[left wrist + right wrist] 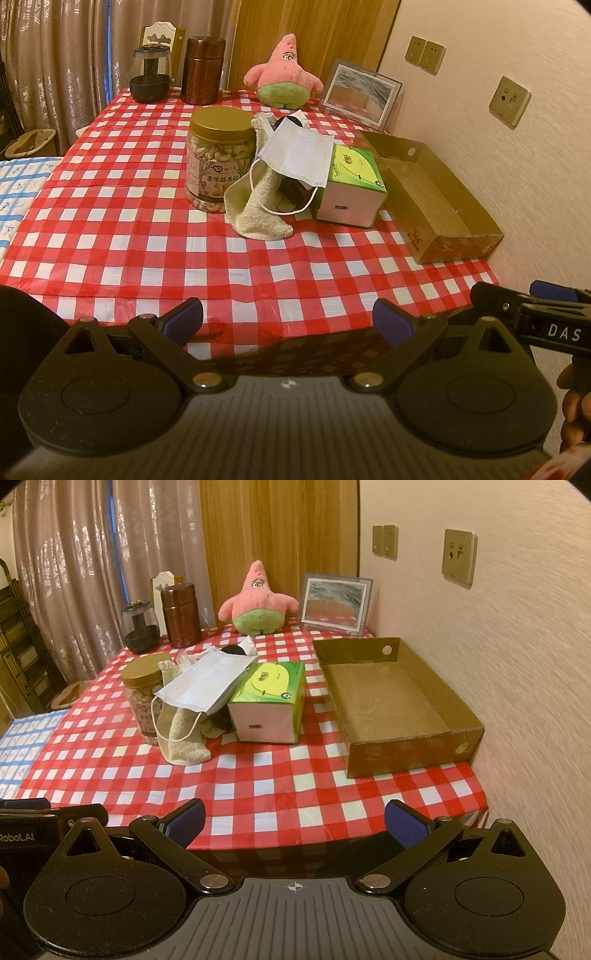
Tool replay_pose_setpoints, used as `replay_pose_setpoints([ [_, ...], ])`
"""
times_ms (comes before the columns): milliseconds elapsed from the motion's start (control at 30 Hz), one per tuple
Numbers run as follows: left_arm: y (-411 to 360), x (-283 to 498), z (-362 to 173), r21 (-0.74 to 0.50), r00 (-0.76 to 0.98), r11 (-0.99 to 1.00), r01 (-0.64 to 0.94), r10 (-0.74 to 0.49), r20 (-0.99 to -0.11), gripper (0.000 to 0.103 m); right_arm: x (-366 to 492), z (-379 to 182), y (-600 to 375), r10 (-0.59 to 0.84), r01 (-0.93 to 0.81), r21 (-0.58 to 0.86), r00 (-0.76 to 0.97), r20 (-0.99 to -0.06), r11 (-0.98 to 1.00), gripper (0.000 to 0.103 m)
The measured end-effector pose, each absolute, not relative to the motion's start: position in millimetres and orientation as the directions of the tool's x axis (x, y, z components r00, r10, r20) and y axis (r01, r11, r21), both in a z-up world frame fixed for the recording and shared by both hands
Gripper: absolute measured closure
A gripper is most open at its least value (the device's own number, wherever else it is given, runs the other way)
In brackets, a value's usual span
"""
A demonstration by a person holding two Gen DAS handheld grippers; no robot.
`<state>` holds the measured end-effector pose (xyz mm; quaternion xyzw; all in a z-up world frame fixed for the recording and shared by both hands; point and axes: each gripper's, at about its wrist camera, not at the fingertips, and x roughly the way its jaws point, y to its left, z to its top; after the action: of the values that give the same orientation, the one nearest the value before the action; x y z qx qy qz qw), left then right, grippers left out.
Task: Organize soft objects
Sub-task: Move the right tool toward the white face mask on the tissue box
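Note:
A pale blue face mask (297, 153) (205, 681) lies on a heap with a cream towel (258, 206) (183, 740) and a dark item under it, mid-table. A pink star plush (282, 74) (258, 602) sits upright at the far edge. An empty cardboard tray (436, 199) (391, 701) lies by the right wall. My left gripper (288, 323) is open and empty at the table's near edge. My right gripper (293, 821) is open and empty there too, to the right of the left one.
A green tissue box (352, 184) (271, 701) stands between heap and tray. A nut jar (219, 162) (144, 698) stands left of the heap. A brown canister (203, 70), a dark glass jar (149, 74) and a picture frame (360, 92) line the far edge.

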<state>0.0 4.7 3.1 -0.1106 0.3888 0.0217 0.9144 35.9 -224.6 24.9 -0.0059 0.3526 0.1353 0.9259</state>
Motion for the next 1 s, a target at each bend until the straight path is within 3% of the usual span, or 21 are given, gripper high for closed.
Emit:
replay_pose_setpoints([
  [1000,72,57,16,-0.167,0.731,0.973,-0.157,0.001,-0.682,0.005,100,36,-177,0.366,-0.345,0.154,0.717,-0.594,0.926,0.001],
])
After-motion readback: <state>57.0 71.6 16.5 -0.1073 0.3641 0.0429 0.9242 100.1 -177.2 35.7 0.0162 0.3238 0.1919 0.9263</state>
